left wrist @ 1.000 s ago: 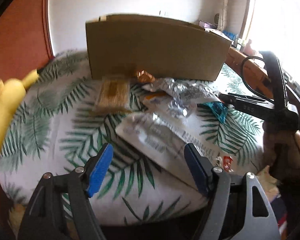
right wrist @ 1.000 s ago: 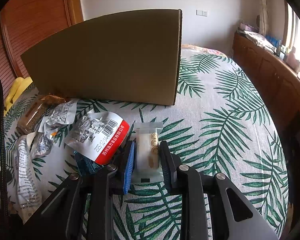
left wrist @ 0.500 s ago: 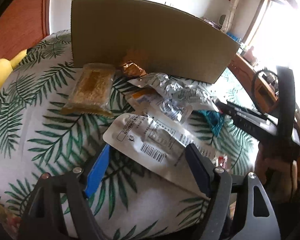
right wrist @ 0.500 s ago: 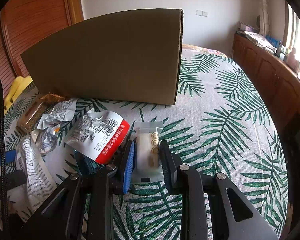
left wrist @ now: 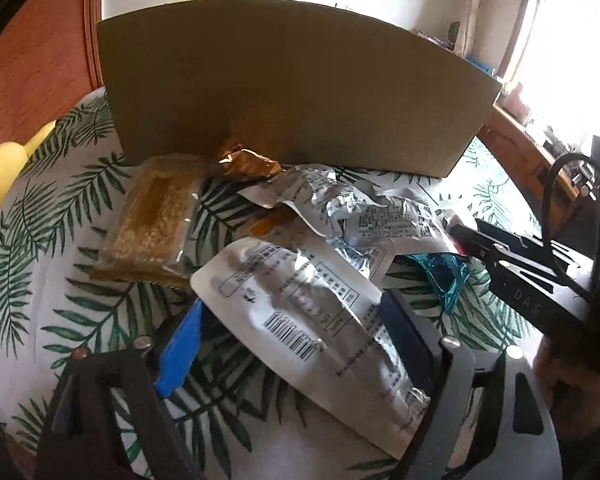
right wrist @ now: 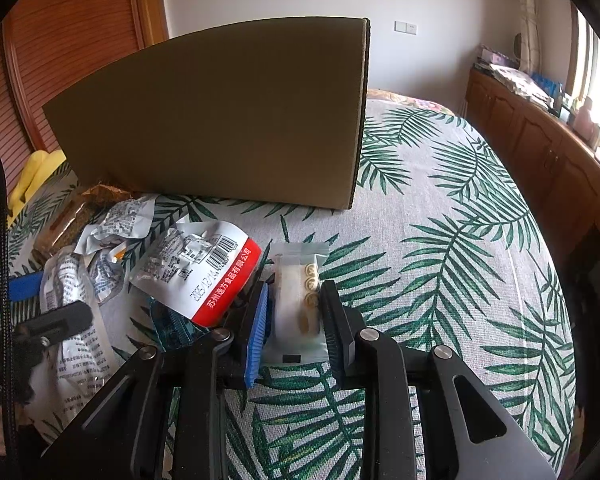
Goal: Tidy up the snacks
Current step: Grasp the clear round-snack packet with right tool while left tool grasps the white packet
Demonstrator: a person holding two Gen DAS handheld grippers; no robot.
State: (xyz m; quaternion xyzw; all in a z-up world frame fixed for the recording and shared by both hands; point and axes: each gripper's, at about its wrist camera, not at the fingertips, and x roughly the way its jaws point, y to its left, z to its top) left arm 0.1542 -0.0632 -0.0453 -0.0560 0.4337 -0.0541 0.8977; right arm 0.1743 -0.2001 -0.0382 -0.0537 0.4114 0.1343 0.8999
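Note:
A tall cardboard box point(left wrist: 284, 88) point(right wrist: 220, 120) stands on the palm-leaf cloth behind a pile of snacks. My left gripper point(left wrist: 292, 320) straddles a long white pouch point(left wrist: 308, 312) with a barcode; its jaws are opening and the pads do not press on the pouch. Beyond lie a brown cereal bar packet point(left wrist: 156, 216), a gold wrapper point(left wrist: 248, 160), crumpled silver packets point(left wrist: 340, 204) and a teal wrapper point(left wrist: 444, 272). My right gripper point(right wrist: 294, 292) is shut on a clear packet of small round cookies point(right wrist: 296, 312), beside a red-and-white pouch point(right wrist: 204, 268).
The palm-leaf cloth point(right wrist: 460, 240) stretches wide to the right of the box. A yellow soft object point(left wrist: 4, 168) lies at the left edge. A wooden cabinet point(right wrist: 540, 140) with clutter on top runs along the right wall under the window.
My left gripper has moved forward to the pile and its jaws have widened, so the white pouch now lies between them. The right gripper and its cookie packet have stayed put.

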